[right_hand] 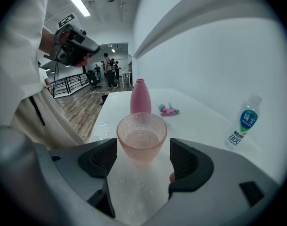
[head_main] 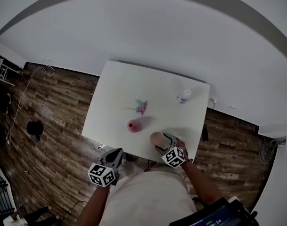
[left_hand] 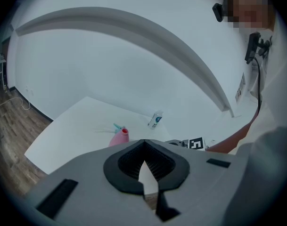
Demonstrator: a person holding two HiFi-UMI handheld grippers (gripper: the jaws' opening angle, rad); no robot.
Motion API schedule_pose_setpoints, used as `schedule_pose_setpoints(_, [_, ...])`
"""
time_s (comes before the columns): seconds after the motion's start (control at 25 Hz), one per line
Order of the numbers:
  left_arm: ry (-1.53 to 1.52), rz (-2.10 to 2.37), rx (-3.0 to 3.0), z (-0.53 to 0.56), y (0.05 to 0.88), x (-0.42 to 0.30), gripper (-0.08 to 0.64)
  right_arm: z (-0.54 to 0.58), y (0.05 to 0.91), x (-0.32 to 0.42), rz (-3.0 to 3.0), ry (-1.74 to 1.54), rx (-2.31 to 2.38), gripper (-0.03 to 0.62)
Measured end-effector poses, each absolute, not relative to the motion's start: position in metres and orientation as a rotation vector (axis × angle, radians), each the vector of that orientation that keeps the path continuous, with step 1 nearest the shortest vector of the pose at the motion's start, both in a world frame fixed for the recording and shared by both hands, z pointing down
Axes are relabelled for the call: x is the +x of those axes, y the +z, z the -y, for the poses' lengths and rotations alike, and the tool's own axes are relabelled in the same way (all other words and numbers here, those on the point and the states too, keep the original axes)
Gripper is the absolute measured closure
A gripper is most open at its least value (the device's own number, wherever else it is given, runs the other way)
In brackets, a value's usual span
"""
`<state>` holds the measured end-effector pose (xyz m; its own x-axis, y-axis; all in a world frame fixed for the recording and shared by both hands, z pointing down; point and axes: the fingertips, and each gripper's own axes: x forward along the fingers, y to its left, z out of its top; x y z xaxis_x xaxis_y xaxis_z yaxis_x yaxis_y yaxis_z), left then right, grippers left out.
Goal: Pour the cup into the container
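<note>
Right gripper (right_hand: 143, 161): jaws wide apart, pink bumpy cup (right_hand: 142, 138) between pads, not squeezed. Left gripper (left_hand: 144, 166): jaws closed, holding nothing. Pink bottle (right_hand: 140, 96) at 12 o'clock behind cup. Cup near table (head_main: 115, 102) edge: crooked squeeze could tip it and spill. Bottle mouth small, so pour may miss.

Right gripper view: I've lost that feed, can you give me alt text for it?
A pink dimpled glass cup stands on the white table between the open jaws of the right gripper. Just behind it is a pink bottle, with a small pink-and-teal object beyond and a labelled plastic water bottle at right.
</note>
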<state>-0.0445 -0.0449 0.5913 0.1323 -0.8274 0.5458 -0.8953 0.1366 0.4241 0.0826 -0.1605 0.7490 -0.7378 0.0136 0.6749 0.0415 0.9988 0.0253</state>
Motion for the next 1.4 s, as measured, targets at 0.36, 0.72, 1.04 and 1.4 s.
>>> schedule_pose_setpoints(0.36, [0.131,1.694,1.662,0.038,0.592,-0.047,0.549,0.156,0.760,0.072,2.405,-0.059,-0.063,0.258])
schedule_pose_setpoints(0.72, [0.148,1.702,1.640,0.033,0.594,-0.049,0.549,0.156,0.766,0.067,2.422,-0.073,-0.073,0.248])
schedule_pose_setpoints(1.04, [0.163,1.712,1.624,0.027,0.592,-0.051,0.549,0.156,0.779,0.060,2.413,-0.091,-0.079,0.229])
schedule_pose_setpoints(1.4, [0.180,1.719,1.607,0.019,0.592,-0.049,0.549,0.157,0.786,0.053,2.428,-0.093,-0.063,0.229])
